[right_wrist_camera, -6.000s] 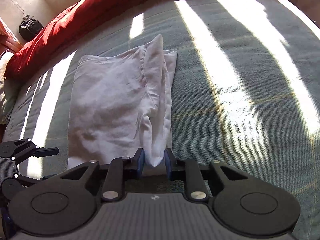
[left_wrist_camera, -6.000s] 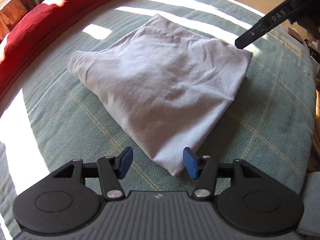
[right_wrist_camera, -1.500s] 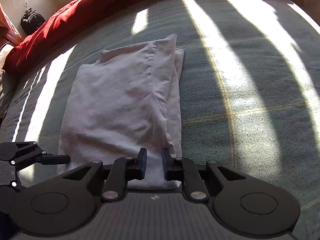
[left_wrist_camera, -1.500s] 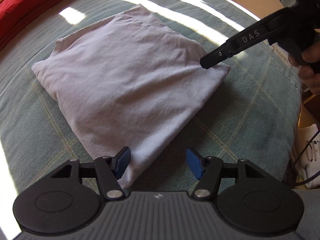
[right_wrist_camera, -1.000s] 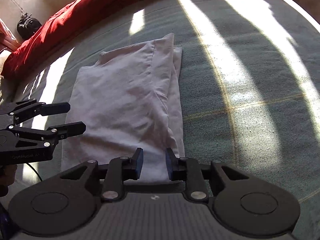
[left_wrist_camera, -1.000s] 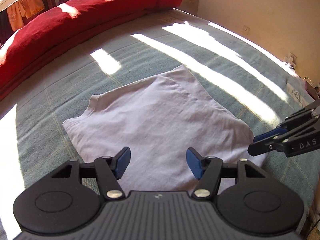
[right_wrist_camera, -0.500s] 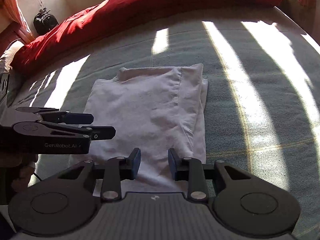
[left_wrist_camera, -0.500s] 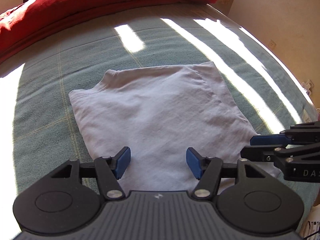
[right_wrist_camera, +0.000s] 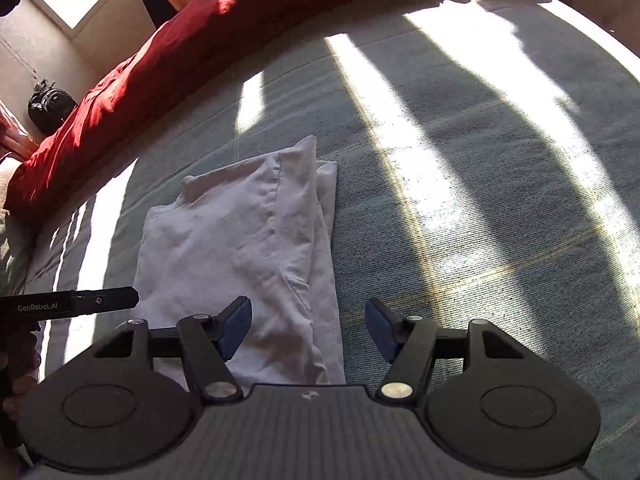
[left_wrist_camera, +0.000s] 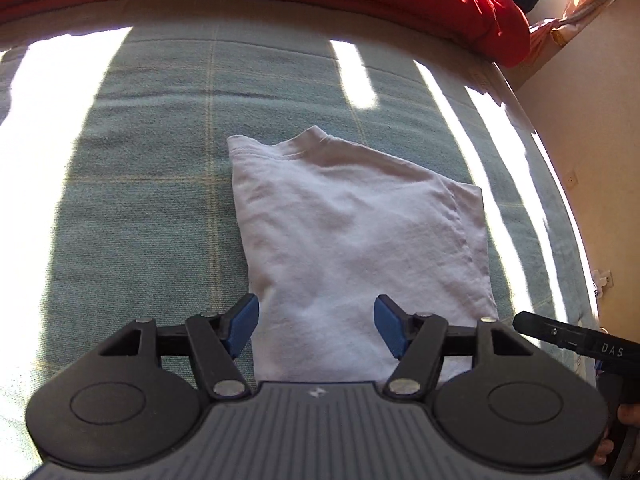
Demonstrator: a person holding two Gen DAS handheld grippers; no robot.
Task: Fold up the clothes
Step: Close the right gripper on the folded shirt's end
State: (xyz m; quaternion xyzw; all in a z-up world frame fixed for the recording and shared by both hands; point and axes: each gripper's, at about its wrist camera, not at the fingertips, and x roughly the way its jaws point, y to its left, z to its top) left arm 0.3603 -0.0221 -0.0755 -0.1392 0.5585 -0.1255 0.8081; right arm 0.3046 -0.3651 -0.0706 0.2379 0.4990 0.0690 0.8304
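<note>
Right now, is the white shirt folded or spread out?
Folded: the white shirt lies as a compact rectangle on the bed, layered edges showing along one side.

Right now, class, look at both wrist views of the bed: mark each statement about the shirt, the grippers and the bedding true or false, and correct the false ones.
1. The white shirt lies folded on the green bedspread. True.
2. The left gripper grips the shirt. False: its jaws stand apart, pads clear.
3. A red duvet lies beyond the shirt. True.
4. The right gripper is clamped shut. False: its jaws are opening, the shirt's edge unpinched between them.
</note>
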